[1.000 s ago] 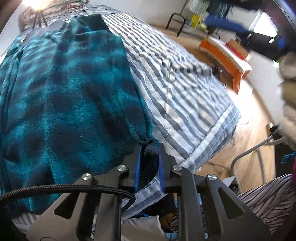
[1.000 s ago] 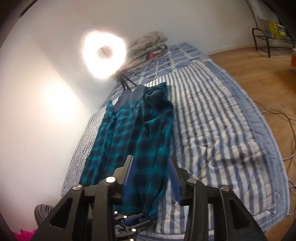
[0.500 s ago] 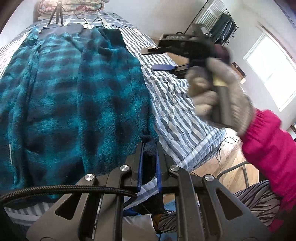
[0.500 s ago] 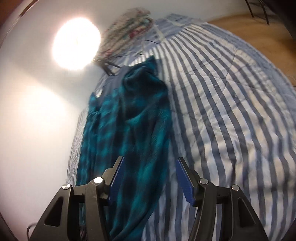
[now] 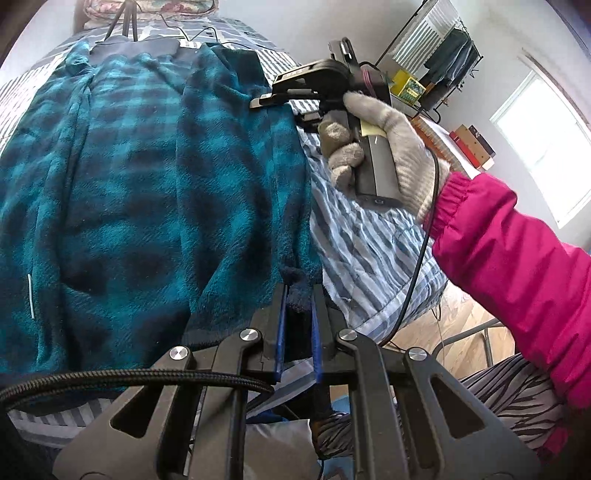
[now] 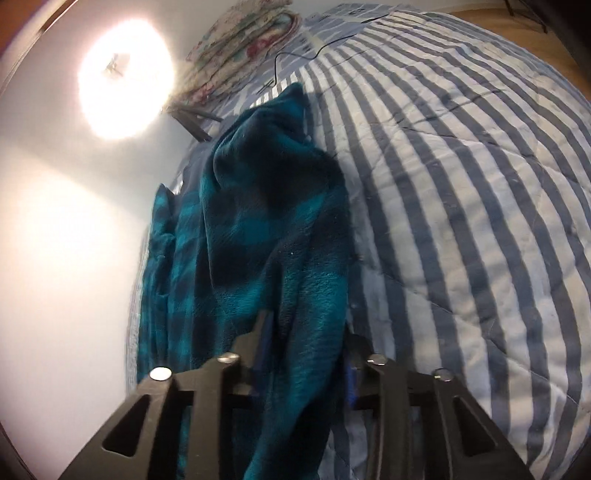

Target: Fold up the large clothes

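The left gripper (image 5: 298, 295), at the lower centre of its own view, is clenched on a dark cuff-like end of the teal plaid fleece garment (image 5: 147, 177); its blue-lined fingers (image 5: 279, 325) press the fabric from both sides. From there the garment spreads up and to the left across most of the frame, lying on the striped bedspread (image 5: 362, 236), whose blue and white bands show to the right of the cloth.

In the upper centre of that view the right gripper (image 5: 264, 101) reaches over the garment's right edge, held by a hand in a pale knit glove (image 5: 388, 136) with a pink sleeve (image 5: 517, 266) filling the right side. A black cable (image 5: 417, 258) hangs from it across the bedspread. In the right wrist view this gripper (image 6: 306, 347) sits low in the frame with its jaws spread apart and a ridge of the fleece rising between them; whether the pads touch the cloth I cannot tell.

Farther out, a clothes rack (image 5: 450, 55) stands at the upper right, a window (image 5: 546, 140) glares at the right edge, and tripod legs (image 5: 122, 18) and folded floral bedding (image 6: 247, 48) lie at the bed's far end beside a bright ring light (image 6: 125, 77)
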`<state>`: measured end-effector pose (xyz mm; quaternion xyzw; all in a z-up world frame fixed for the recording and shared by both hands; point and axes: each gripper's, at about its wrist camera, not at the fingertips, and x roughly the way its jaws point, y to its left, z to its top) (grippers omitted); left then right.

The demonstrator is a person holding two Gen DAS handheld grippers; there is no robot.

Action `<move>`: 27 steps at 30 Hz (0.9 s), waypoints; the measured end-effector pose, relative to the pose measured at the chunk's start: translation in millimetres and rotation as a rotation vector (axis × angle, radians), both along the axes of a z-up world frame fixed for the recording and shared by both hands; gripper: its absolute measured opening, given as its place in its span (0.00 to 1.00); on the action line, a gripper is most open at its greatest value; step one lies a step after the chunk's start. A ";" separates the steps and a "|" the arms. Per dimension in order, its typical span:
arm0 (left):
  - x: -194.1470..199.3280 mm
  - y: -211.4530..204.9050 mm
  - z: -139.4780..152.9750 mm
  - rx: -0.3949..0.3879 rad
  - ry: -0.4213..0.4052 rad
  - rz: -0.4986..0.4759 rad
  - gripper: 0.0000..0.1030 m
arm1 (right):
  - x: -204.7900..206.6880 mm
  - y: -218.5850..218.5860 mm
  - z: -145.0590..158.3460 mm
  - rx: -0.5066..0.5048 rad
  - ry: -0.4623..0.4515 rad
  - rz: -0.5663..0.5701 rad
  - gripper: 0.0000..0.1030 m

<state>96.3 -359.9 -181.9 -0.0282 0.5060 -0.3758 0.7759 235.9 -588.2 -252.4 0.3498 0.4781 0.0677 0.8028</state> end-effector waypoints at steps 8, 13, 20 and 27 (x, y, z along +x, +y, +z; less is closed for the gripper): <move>-3.4 9.3 -2.4 -0.011 0.013 0.007 0.09 | 6.5 25.7 39.2 -0.112 -0.009 0.003 0.07; -0.9 23.0 -1.3 -0.033 0.024 0.026 0.09 | 11.9 55.9 72.7 -0.236 -0.050 0.045 0.07; 4.9 48.9 -3.3 -0.050 0.039 0.068 0.09 | 31.3 118.1 92.4 -0.406 -0.082 0.141 0.06; 6.8 74.0 -10.5 -0.040 0.045 0.117 0.09 | 51.7 175.9 93.6 -0.490 -0.097 0.241 0.06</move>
